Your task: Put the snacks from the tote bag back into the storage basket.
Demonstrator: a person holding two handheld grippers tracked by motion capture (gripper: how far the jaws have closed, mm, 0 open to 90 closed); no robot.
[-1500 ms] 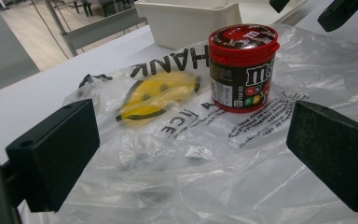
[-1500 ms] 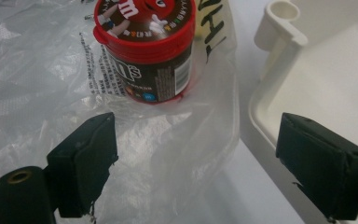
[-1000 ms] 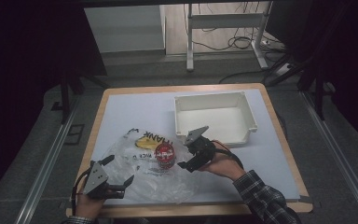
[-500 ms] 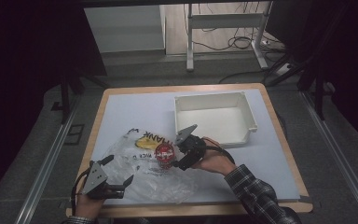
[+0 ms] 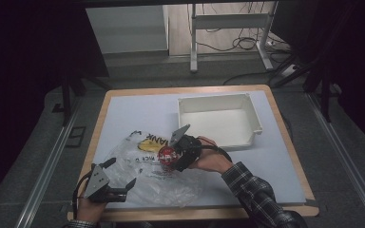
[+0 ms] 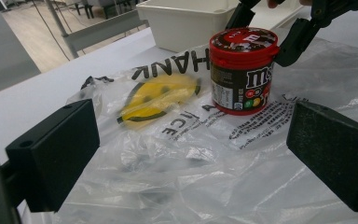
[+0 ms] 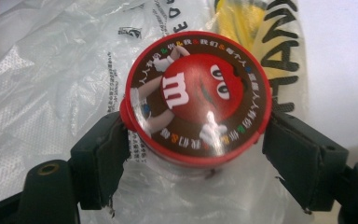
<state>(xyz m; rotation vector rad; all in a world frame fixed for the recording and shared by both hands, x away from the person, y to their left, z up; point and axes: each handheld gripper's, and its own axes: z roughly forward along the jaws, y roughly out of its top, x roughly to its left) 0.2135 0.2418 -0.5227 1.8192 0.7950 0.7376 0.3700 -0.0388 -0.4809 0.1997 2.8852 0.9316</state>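
A red-lidded M&M's candy tub (image 6: 242,70) stands upright on a crumpled clear plastic bag (image 5: 147,175) that lies on the near left part of the counter (image 5: 123,109); the tub's lid carries the red M&M's character with a white "m" on a brown disc, ringed by small coloured characters too fine to read; its side shows a white "m" logo over pictured coloured candies, with a white panel of small print that cannot be made out; the right gripper (image 7: 193,140) sits with its two black jaws on either side of the tub just below the lid, pressed against it, so it is clamped on the tub; the bag bears black lettering, "HANK" and "ICE" legible in the left gripper view, beside a yellow smiley face (image 6: 161,98), and further small black print lies beside the tub; the left gripper (image 5: 111,183) is held over the bag's near left edge, its jaws wide apart with nothing between them; a white open bin (image 5: 218,118) stands on the far right of the counter, well apart from the tub.
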